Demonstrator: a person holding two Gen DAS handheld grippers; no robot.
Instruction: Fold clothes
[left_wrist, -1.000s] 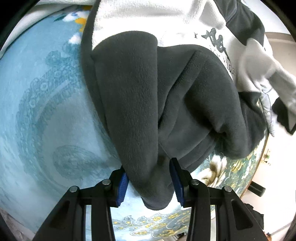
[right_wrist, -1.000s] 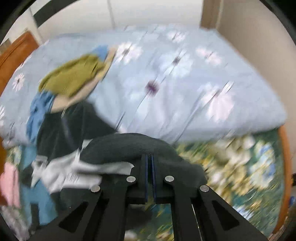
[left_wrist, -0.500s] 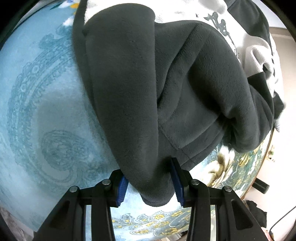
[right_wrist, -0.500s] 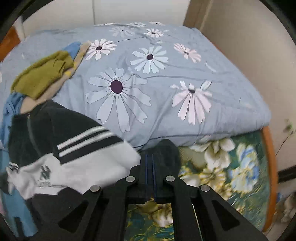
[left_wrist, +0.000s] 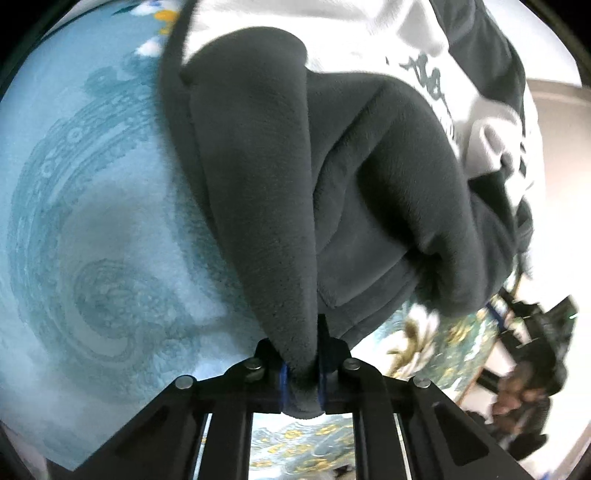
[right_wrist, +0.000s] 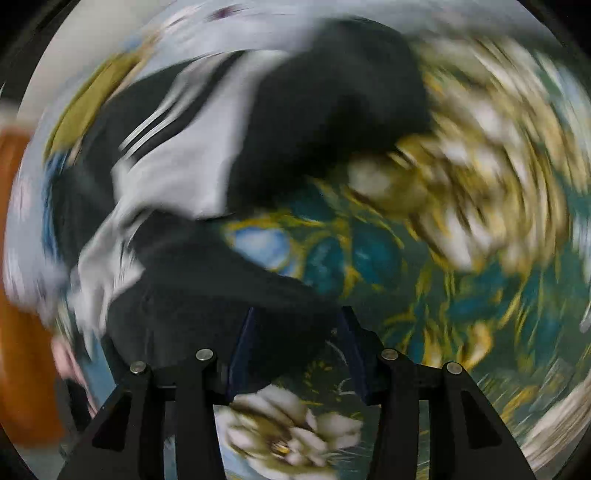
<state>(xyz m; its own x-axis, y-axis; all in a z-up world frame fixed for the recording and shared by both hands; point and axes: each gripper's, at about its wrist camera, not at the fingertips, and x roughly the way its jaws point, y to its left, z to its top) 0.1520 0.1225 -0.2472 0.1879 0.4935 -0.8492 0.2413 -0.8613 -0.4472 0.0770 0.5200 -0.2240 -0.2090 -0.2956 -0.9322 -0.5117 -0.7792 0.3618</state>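
Observation:
A dark grey and white fleece jacket (left_wrist: 332, 177) hangs in front of the left wrist camera. My left gripper (left_wrist: 301, 373) is shut on a dark fleece fold of it. In the blurred right wrist view the same jacket (right_wrist: 207, 155), with white stripes, lies over a floral bedspread (right_wrist: 424, 280). My right gripper (right_wrist: 297, 354) is open, and a dark edge of the jacket lies loosely between its fingers.
A light blue patterned blanket (left_wrist: 96, 229) fills the left of the left wrist view. An olive garment (right_wrist: 88, 99) and an orange-brown wooden edge (right_wrist: 18, 295) sit at the left of the right wrist view. Dark clutter (left_wrist: 532, 369) lies on the floor at right.
My left gripper has closed on the fleece fold that lay between its open fingers. My right gripper has opened, released its grip on the jacket, and is moving fast.

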